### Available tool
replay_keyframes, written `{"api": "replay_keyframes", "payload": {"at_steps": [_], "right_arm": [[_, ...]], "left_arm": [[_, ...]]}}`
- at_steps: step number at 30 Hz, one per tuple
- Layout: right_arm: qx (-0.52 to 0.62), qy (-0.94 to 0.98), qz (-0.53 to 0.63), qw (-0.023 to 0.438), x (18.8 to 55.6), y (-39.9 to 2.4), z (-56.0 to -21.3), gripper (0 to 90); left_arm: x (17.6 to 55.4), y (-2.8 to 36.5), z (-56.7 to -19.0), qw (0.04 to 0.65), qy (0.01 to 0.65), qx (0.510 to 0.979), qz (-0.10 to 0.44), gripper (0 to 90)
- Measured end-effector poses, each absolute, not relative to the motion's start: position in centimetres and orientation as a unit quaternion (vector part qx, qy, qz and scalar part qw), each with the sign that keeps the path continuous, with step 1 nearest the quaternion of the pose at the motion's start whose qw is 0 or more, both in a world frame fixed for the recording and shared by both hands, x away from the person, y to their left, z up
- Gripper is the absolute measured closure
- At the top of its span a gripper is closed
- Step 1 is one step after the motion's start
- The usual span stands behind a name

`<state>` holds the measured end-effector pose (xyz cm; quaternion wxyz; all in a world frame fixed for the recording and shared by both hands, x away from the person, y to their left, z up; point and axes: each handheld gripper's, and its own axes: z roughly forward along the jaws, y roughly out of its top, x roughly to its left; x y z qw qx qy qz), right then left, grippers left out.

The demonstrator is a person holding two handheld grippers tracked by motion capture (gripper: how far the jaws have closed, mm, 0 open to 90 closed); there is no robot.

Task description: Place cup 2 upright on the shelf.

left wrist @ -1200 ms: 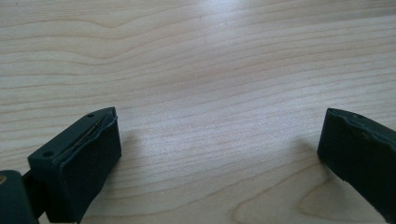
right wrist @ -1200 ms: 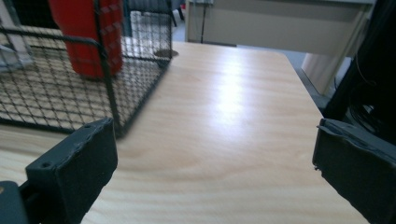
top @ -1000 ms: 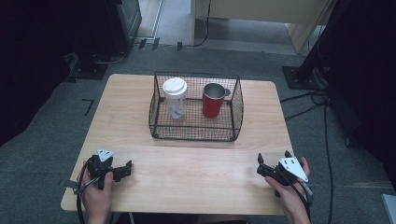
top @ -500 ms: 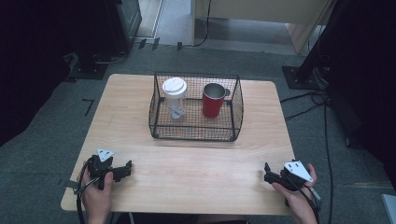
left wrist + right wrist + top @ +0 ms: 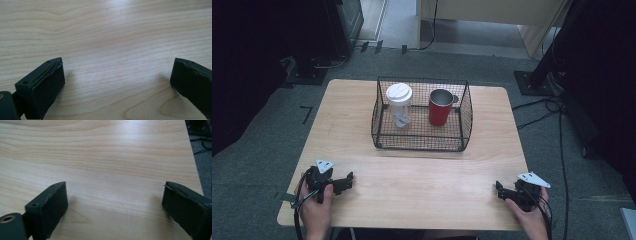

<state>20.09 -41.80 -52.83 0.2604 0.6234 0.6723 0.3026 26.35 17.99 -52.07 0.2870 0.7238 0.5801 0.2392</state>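
Tongs rest low on the wooden bench point(image 5: 422, 185), left tongs point(image 5: 348, 180) and right tongs point(image 5: 499, 190) both spread wide over bare wood. Well beyond them, a wire basket point(image 5: 421, 142) holds a lidded clear cup point(image 5: 398, 104) beside a red mug point(image 5: 441, 107).

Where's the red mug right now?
In the high view, the red mug stands upright in the right half of the wire basket, right of the white-lidded bottle.

High overhead forward-down; gripper views close, sharing table point(image 5: 422, 185).
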Motion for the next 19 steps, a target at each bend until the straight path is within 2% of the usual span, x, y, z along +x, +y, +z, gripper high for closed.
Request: {"api": "replay_keyframes", "payload": {"at_steps": [19], "right_arm": [[0.642,0.654,0.297,0.27,19.95,-41.85,-52.81,9.5]], "left_arm": [[26.35,18.0,-52.06,0.286,0.58,0.724,0.239,0.0]]}}
